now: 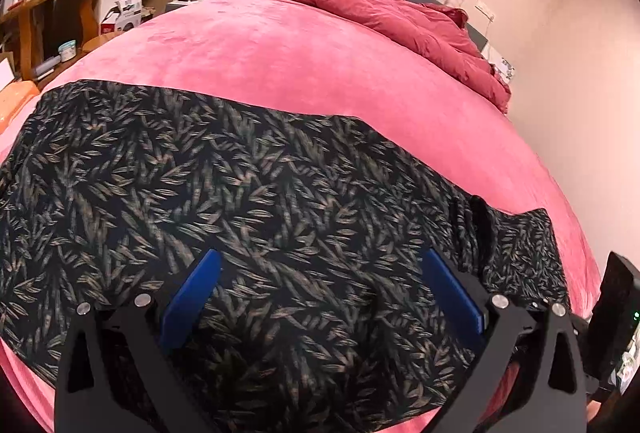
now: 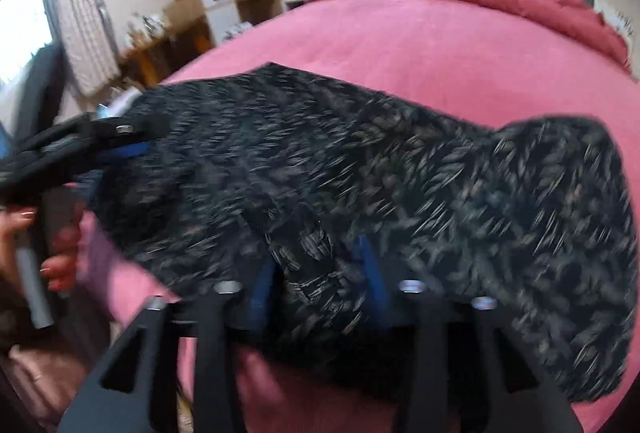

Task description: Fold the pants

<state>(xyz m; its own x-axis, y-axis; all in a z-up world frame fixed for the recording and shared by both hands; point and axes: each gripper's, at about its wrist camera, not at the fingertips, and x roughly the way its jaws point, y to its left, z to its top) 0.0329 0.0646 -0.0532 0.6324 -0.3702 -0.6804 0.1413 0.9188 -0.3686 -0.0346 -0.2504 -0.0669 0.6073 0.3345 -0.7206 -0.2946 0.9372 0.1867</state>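
Observation:
The dark leaf-print pants [image 1: 240,193] lie spread across the near part of a pink bed [image 1: 280,53]. My left gripper [image 1: 320,265] is wide open, its blue fingers [image 1: 192,293] resting over the cloth with nothing between them. In the right wrist view the pants [image 2: 440,173] look blurred. My right gripper [image 2: 320,265] has its blue fingers [image 2: 262,293] closing around a raised fold of the pants near their front edge; the grip is unclear through the blur. The left gripper [image 2: 120,143] shows at the pants' left end.
A crumpled red duvet [image 1: 360,5] lies at the head of the bed. A wooden desk and shelves [image 1: 60,5] with clutter stand to the left. A wall [image 1: 580,73] runs close along the right of the bed.

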